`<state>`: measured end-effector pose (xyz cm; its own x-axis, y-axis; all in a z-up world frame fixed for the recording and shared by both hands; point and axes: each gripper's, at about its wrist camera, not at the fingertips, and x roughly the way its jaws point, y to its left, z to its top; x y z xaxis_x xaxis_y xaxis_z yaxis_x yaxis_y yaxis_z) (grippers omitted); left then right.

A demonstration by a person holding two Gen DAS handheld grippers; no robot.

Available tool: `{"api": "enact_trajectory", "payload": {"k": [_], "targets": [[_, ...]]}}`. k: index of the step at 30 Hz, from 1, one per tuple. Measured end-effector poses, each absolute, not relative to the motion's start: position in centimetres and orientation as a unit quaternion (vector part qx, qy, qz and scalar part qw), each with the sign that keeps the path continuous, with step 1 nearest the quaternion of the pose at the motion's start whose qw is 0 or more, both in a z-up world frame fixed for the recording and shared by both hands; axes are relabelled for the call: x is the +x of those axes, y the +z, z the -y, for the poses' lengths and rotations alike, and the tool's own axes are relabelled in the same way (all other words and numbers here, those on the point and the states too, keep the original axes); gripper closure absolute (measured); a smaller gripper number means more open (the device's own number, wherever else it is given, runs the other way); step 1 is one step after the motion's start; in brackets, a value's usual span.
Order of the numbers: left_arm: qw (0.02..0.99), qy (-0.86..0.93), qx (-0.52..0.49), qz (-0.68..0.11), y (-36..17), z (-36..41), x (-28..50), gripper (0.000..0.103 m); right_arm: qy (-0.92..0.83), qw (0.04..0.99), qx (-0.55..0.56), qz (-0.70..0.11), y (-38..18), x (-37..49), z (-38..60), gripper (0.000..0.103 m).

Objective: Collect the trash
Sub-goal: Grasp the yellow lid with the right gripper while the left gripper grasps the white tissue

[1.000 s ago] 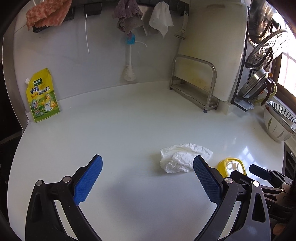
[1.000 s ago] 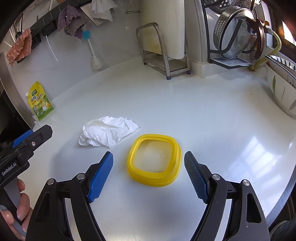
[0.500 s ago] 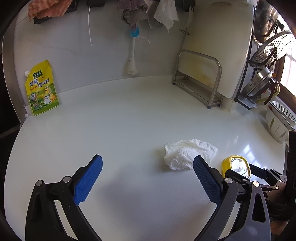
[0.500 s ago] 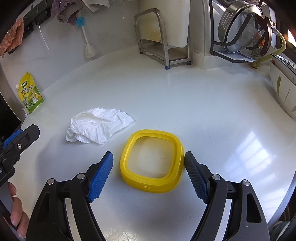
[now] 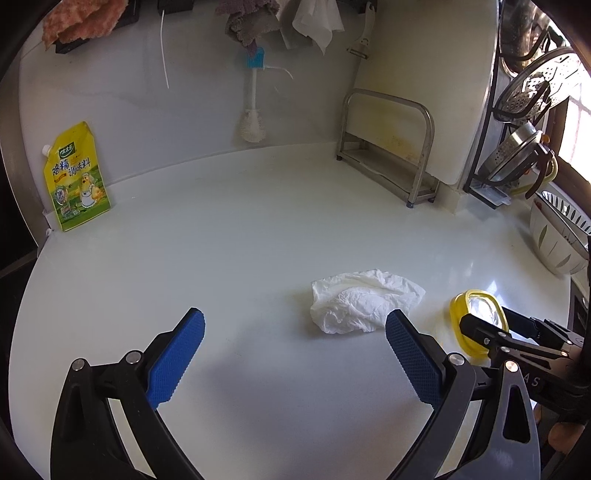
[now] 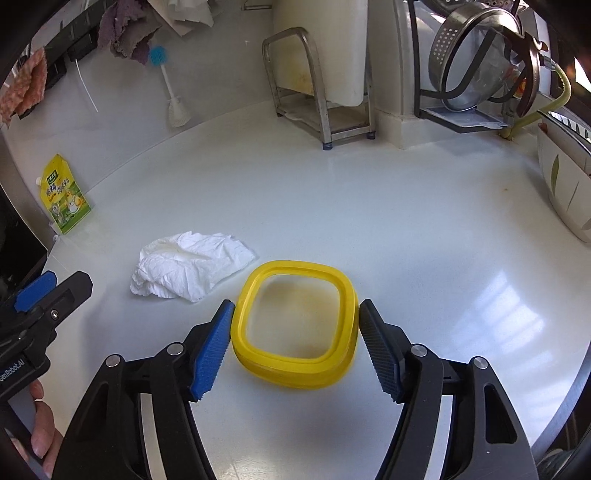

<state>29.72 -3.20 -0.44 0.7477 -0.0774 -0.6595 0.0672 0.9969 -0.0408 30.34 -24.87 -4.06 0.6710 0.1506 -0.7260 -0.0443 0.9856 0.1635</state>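
Item 1, right gripper (image 6: pixel 295 343): blue-padded fingers set on either side of the yellow square container (image 6: pixel 295 325), one pad at its left rim and one at its right. The left pad looks to be touching; whether the right pad has made contact cannot be told, so the grip reads as closed around the container rather than surely clamped. The container is shallow, with rounded corners, and its bottom rests on the white countertop (image 6: pixel 406 229).

Item 2, left gripper (image 5: pixel 295 354): fingers spread wide, holding nothing, hovering over bare counter. Its right pad lies just in front of the tissue from this view (contact not evident).

Item 3, crumpled white tissue (image 5: pixel 364 301): lying loose on the countertop (image 5: pixel 221 240), just beside the container's far-left corner in the right wrist view (image 6: pixel 192 264), apart from both grippers. The yellow container (image 5: pixel 478 321) shows at the right edge of the left wrist view, partly behind the right gripper's black frame.

Item 4, background fixtures:
- yellow seasoning pouch (image 5: pixel 75 177), upright against the back wall at far left
- white bottle brush with blue handle (image 5: pixel 253 110), against the wall
- steel rack (image 5: pixel 388 147) holding a white cutting board (image 5: pixel 424 74)
- black wire rack with steel colanders (image 6: pixel 476 62)
- white leaf-patterned bowl (image 6: pixel 565 184) at far right
- rags and cloths hanging along the top rail (image 5: pixel 247 18)
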Motion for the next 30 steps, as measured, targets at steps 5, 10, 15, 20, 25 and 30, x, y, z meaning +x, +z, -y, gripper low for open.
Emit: {"api": "enact_trajectory", "payload": {"k": [5, 10, 15, 20, 25, 30], "targets": [[0.929, -0.05, -0.004, -0.366, -0.8, 5.7, 30.9, 0.006, 0.028, 0.92, 0.095, -0.38, -3.1, 29.6, 28.8, 0.037], [0.927, -0.041, 0.006, -0.372, -1.5, 8.3, 32.9, 0.006, 0.003, 0.924, 0.103, -0.369, -3.1, 28.9, 31.4, 0.037], [0.921, -0.021, 0.026, -0.388, -2.5, 10.0, 34.8, 0.006, 0.005, 0.924, 0.137, -0.358, -2.9, 28.3, 33.4, 0.037], [0.914, -0.005, 0.04, -0.404, -3.3, 10.8, 35.9, 0.006, 0.012, 0.923, 0.144, -0.355, -2.9, 28.2, 33.5, 0.037], [0.907, 0.007, 0.037, -0.42, -4.2, 10.5, 36.7, 0.022, 0.024, 0.922, 0.163, -0.35, -2.7, 28.1, 33.9, 0.037], [0.901, 0.015, 0.046, -0.43, -4.8, 10.7, 36.9, 0.044, 0.028, 0.918, 0.178, -0.352, -2.8, 28.0, 34.2, 0.037]]}}
